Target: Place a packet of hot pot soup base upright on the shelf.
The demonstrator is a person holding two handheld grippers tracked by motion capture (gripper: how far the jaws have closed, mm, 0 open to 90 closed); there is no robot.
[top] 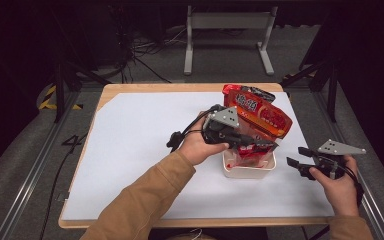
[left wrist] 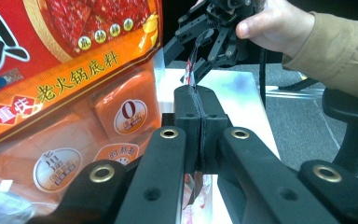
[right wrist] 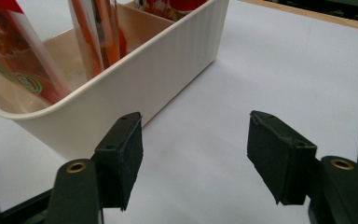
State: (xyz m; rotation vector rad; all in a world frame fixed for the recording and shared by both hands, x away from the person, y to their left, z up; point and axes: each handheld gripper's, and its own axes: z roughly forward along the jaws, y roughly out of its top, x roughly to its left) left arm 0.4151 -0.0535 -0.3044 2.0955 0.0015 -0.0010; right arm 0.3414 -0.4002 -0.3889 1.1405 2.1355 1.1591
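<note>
Centre-right of high view: left gripper (top: 260, 145) clamped on clear packet (top: 250, 150), standing in white tub (top: 248, 171); red pouches (top: 260, 114) already inside.
Left gripper view, centre: pads pinch packet edge (left wrist: 196, 100).
Right gripper view: right gripper (right wrist: 196, 154) wide apart, empty, beside tub (right wrist: 135, 88). Release probably left.

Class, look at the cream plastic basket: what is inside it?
Inside the cream basket stand red and orange snack packets, one pinched by the left gripper. The basket's floor beneath them is largely covered.
</note>
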